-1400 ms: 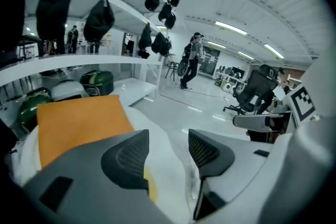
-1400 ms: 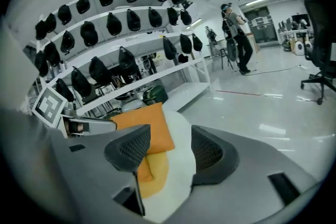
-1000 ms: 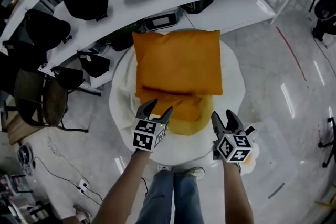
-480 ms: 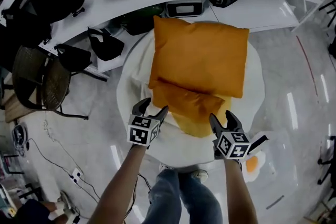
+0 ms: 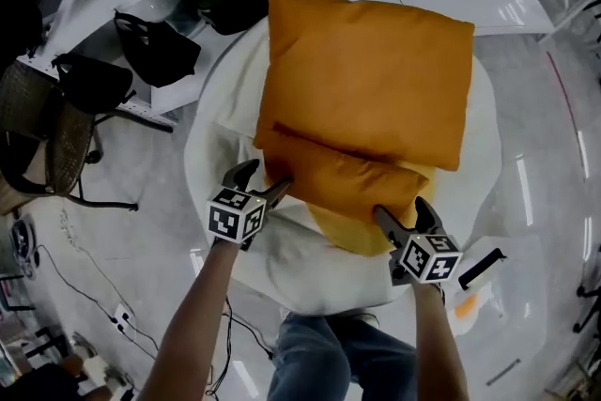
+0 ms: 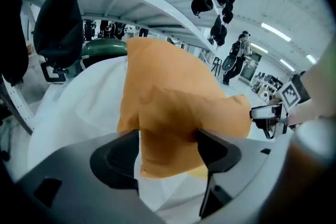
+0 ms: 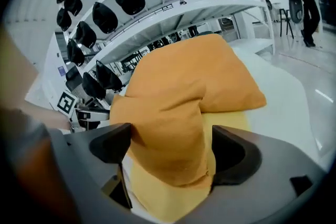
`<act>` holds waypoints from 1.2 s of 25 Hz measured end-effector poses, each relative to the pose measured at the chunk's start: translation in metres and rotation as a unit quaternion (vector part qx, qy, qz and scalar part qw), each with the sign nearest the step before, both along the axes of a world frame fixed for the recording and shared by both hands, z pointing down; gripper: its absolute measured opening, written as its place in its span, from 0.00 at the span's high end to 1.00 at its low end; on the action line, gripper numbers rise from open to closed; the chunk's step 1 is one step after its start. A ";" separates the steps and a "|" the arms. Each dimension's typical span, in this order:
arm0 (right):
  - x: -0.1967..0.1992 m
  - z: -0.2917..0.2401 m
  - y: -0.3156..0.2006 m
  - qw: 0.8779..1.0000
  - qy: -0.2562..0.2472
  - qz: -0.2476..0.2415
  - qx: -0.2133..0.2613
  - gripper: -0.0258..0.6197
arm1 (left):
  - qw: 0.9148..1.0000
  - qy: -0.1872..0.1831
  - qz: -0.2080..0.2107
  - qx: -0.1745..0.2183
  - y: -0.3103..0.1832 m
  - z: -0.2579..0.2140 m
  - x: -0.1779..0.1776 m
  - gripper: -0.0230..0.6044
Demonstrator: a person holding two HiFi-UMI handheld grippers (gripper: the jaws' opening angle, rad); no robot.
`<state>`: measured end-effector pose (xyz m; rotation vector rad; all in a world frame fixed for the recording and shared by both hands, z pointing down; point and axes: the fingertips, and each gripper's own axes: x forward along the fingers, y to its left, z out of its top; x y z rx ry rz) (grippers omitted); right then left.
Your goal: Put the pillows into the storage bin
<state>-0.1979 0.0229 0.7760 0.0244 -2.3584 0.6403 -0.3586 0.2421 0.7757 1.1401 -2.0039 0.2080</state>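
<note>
Head view: upper orange pillow overlaps lower orange pillow on a white sheet; yellow pillow is mostly hidden beneath.
Left gripper view, right gripper view: the jaws have just been opening and stand wide astride the lower pillow's corners, unclamped.

No words, brands or numbers are legible. Only black-and-white square markers show, low in the frame, on the cubes of the left gripper and right gripper.
</note>
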 end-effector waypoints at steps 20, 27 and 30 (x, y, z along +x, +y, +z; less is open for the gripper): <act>-0.009 -0.024 0.015 1.000 -0.004 0.021 0.009 0.60 | 1.000 -0.007 0.004 0.013 -0.019 -0.025 0.014 0.71; 0.031 -0.105 -0.004 0.997 -0.018 0.081 0.004 0.60 | 0.998 -0.026 0.051 0.018 -0.053 -0.114 0.034 0.71; 0.061 -0.132 -0.025 0.993 -0.017 0.113 0.009 0.59 | 0.996 -0.027 0.079 0.017 -0.082 -0.141 0.054 0.71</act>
